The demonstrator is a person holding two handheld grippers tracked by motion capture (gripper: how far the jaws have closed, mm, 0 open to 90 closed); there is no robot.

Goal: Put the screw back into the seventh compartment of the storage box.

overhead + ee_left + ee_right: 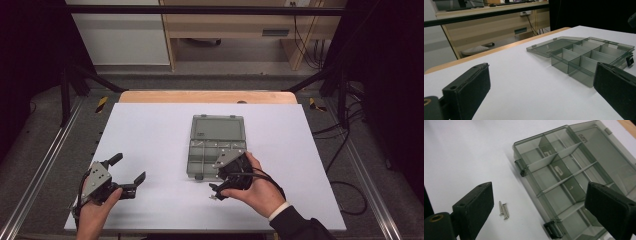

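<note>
A clear grey compartment box (205, 156) lies open in the middle of the white table, its lid (217, 128) folded flat on the far side. The compartments I can see hold nothing. My right gripper (218, 189) is open at the box's near right corner, held in the right hand. In the right gripper view its jaws (540, 192) stand wide apart, the box (564, 177) to the right. Two small screws (504, 210) lie side by side on the table near the left jaw. My left gripper (129, 167) rests open at the near left, facing the box (589, 56).
The white table top (150, 135) has bare room left of the box and behind it. A wooden edge (207, 96) runs along the far side. Black frame posts, cables and a wooden desk stand beyond the table.
</note>
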